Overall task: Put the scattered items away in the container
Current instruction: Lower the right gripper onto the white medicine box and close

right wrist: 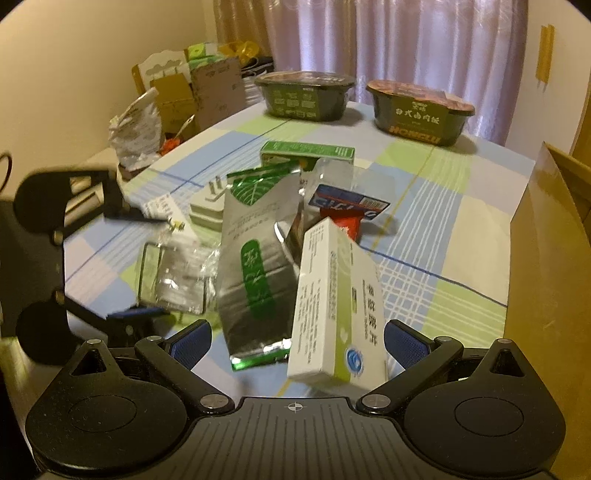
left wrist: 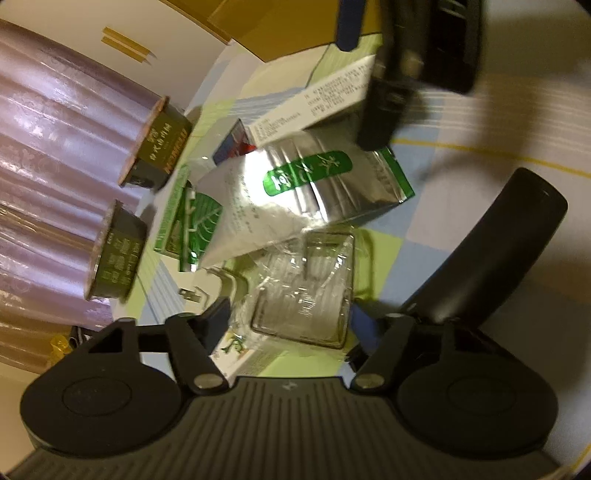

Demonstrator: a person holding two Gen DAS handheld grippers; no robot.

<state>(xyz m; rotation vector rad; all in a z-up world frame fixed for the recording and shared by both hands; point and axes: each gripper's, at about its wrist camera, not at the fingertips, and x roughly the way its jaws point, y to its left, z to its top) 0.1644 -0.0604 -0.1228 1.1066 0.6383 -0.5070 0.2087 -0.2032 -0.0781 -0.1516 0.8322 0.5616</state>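
A clear plastic box (left wrist: 306,295) (right wrist: 173,280) lies on the checked tablecloth, and my left gripper (left wrist: 288,325) (right wrist: 147,266) stands open with one finger on each side of it. A white and green medicine box (right wrist: 340,314) (left wrist: 317,107) leans on a silver pouch with a green label (right wrist: 255,266) (left wrist: 295,184). My right gripper (right wrist: 299,343) (left wrist: 360,96) is open, and the medicine box stands between its blue pads (right wrist: 406,343). The brown cardboard container (right wrist: 546,258) (left wrist: 295,29) stands at the table's right edge.
Behind the pile lie a green carton (right wrist: 306,151), a red and blue packet (right wrist: 347,206) and a white plug adapter (right wrist: 207,210). Two dark instant-meal bowls (right wrist: 306,96) (right wrist: 421,110) stand by the curtain. Crumpled bags and cardboard boxes (right wrist: 177,99) crowd the far left.
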